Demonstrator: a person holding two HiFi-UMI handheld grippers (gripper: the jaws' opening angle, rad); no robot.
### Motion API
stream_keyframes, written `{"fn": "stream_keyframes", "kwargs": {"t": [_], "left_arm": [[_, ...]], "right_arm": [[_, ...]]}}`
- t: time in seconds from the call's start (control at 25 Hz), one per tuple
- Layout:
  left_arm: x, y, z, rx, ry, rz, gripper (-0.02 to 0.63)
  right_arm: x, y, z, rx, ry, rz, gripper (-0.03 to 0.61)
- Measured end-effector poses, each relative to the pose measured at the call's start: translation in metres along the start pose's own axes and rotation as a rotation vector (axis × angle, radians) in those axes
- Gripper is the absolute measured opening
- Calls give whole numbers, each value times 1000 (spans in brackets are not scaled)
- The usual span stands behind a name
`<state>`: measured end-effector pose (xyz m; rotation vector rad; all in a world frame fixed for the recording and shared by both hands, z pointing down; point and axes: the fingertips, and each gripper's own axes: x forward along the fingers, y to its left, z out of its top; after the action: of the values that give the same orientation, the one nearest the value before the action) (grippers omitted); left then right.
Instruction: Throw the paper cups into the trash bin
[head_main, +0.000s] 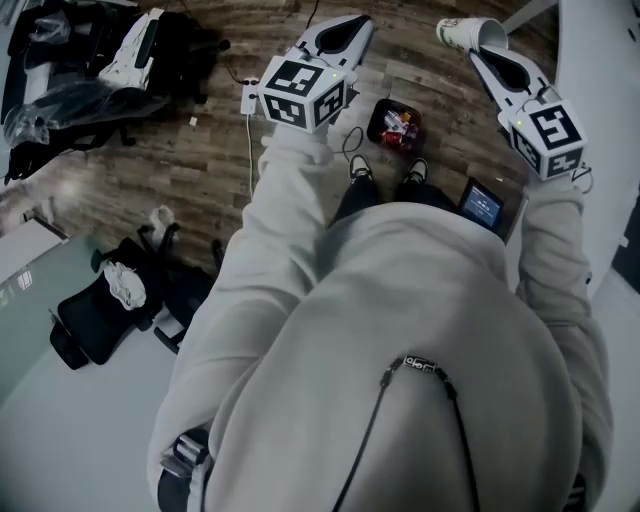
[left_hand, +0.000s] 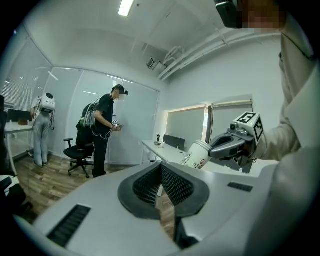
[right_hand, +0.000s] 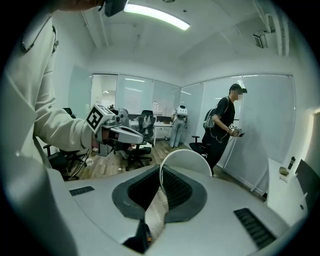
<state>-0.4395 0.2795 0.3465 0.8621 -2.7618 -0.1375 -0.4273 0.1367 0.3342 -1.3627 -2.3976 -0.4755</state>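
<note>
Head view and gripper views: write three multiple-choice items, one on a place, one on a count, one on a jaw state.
1. Where does the trash bin stand?
A. on the floor, ahead of the person's shoes
B. on a desk
C. on a chair seat

2. How many cups are held?
A. none
B. one
C. two

3. How do the left gripper's jaws stand?
A. wide apart
B. closed on a cup
C. together, with nothing between

Key:
1. A: the head view shows it on the boards just beyond the shoes.
2. B: only the right gripper pinches a paper cup.
3. C: its own view shows the pads meeting, empty.
</note>
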Motion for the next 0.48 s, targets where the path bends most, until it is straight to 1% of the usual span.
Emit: {"fn": "stream_keyframes", "kwargs": {"t": [0.2, 0.28, 0.4, 0.48], "left_arm": [[-8, 7, -39, -74, 47, -6, -5], [-7, 9, -62, -98, 73, 0, -5], [1, 15, -111, -107, 123, 8, -5], [1, 12, -150, -135, 141, -11, -5]], "right_arm": [[29, 20, -30, 40, 11, 79, 37], [37, 25, -51, 59, 22, 98, 37], [58, 31, -99, 93, 51, 119, 37], [68, 46, -140, 97, 88, 140, 37]]}}
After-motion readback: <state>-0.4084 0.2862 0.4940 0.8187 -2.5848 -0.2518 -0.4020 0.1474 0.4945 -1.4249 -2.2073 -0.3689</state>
